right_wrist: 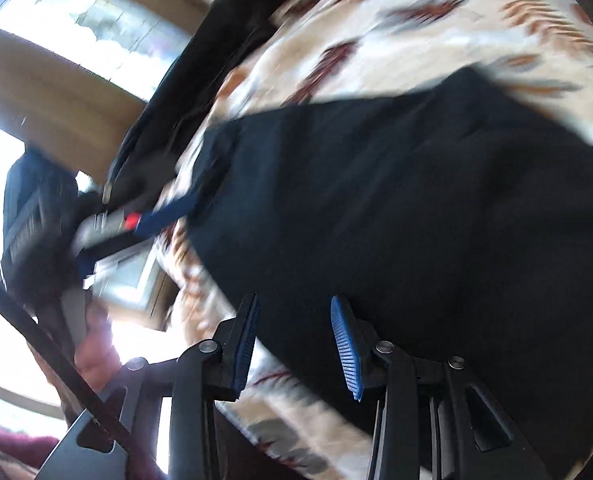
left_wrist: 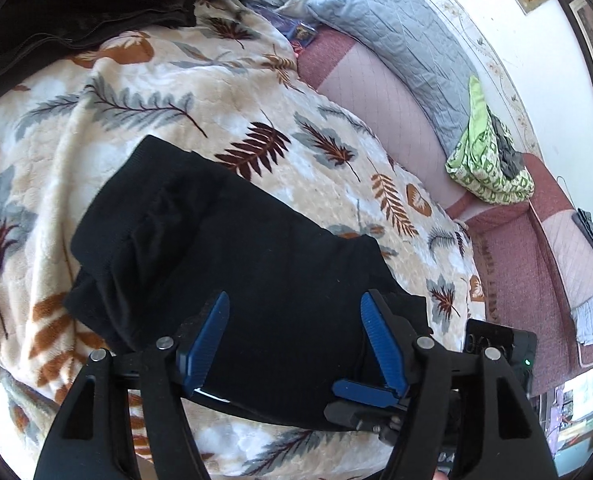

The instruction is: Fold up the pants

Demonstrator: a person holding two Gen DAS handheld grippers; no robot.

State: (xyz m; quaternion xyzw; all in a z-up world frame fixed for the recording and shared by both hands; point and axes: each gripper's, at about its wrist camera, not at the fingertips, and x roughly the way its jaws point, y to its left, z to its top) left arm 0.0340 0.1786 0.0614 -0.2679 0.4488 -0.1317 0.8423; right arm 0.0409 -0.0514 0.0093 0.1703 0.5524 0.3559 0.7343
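Note:
Black pants (left_wrist: 232, 248) lie folded in a compact bundle on a leaf-patterned blanket (left_wrist: 144, 92). My left gripper (left_wrist: 294, 308) hangs open just above the near edge of the bundle, holding nothing. In the blurred right wrist view the same pants (right_wrist: 396, 200) fill the middle, and my right gripper (right_wrist: 294, 312) is open over their near edge, empty. The left gripper's blue finger (right_wrist: 164, 214) shows at the pants' far left edge. The right gripper's body (left_wrist: 500, 344) shows beside the pants in the left wrist view.
Another dark garment (left_wrist: 76, 4) lies at the far edge of the blanket. A grey quilted pillow (left_wrist: 400, 40) and a green patterned cloth (left_wrist: 488, 160) rest on the pink sofa (left_wrist: 516, 248) to the right. A window (right_wrist: 88, 20) lies beyond the bed.

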